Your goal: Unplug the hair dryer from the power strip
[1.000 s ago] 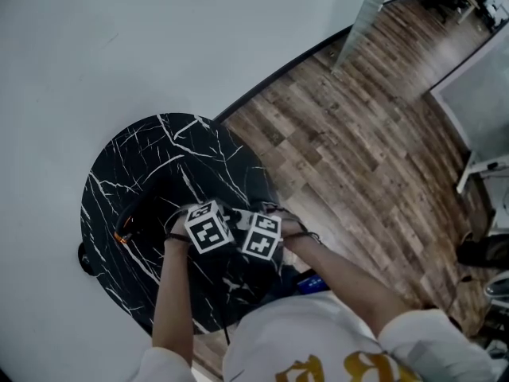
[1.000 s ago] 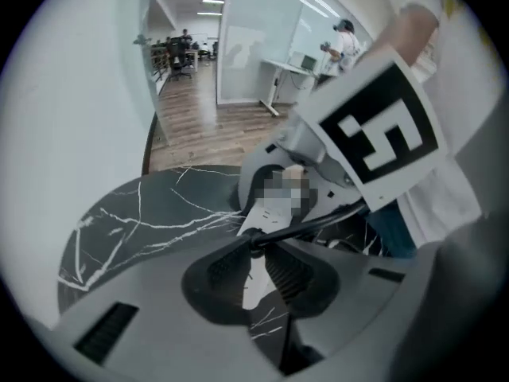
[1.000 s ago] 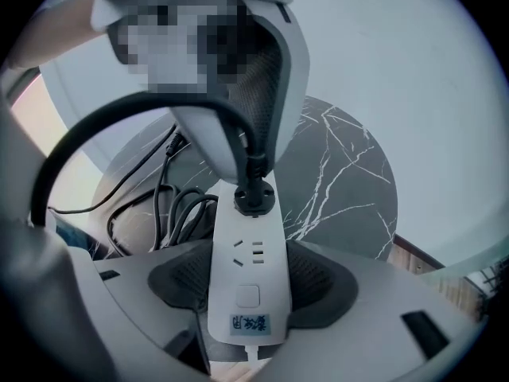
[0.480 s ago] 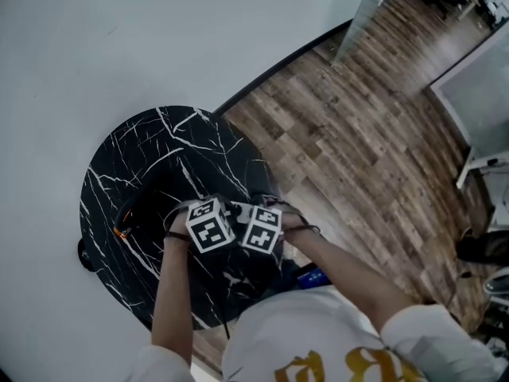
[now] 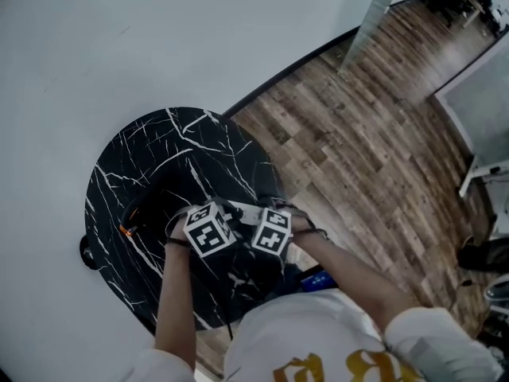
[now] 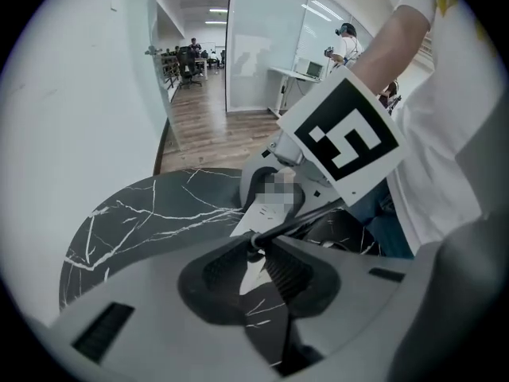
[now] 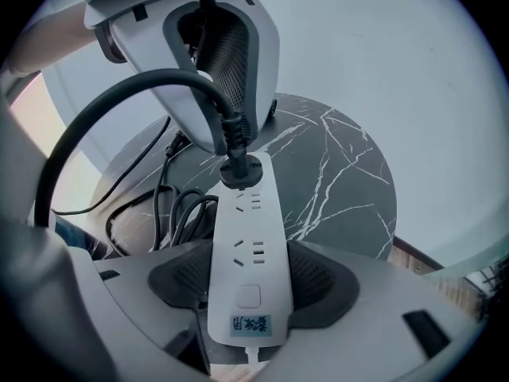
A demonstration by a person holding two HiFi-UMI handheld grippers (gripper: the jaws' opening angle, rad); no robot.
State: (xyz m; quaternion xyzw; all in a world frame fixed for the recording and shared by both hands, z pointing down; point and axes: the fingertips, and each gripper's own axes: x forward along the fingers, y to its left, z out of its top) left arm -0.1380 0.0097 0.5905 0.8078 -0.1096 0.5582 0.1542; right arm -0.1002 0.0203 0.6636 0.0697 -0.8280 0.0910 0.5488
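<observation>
A white power strip (image 7: 248, 237) lies on the round black marble table (image 5: 135, 157). My right gripper (image 7: 248, 275) is shut on its near end, with the pads pressed on both long sides. A black round plug (image 7: 238, 169) sits in the strip's far socket. Its black cord (image 7: 119, 94) arches up and off to the left. My left gripper (image 6: 258, 245) reaches down from above and is shut on that cord just above the plug. In the head view both marker cubes (image 5: 208, 231) sit side by side over the table's near half. The dark hair dryer (image 5: 141, 213) lies to their left.
Loops of black cable (image 7: 171, 205) lie on the table left of the strip. A white wall (image 5: 119, 38) curves behind the table. Wooden floor (image 5: 358, 134) opens to the right. The table's near edge lies close to the person's body.
</observation>
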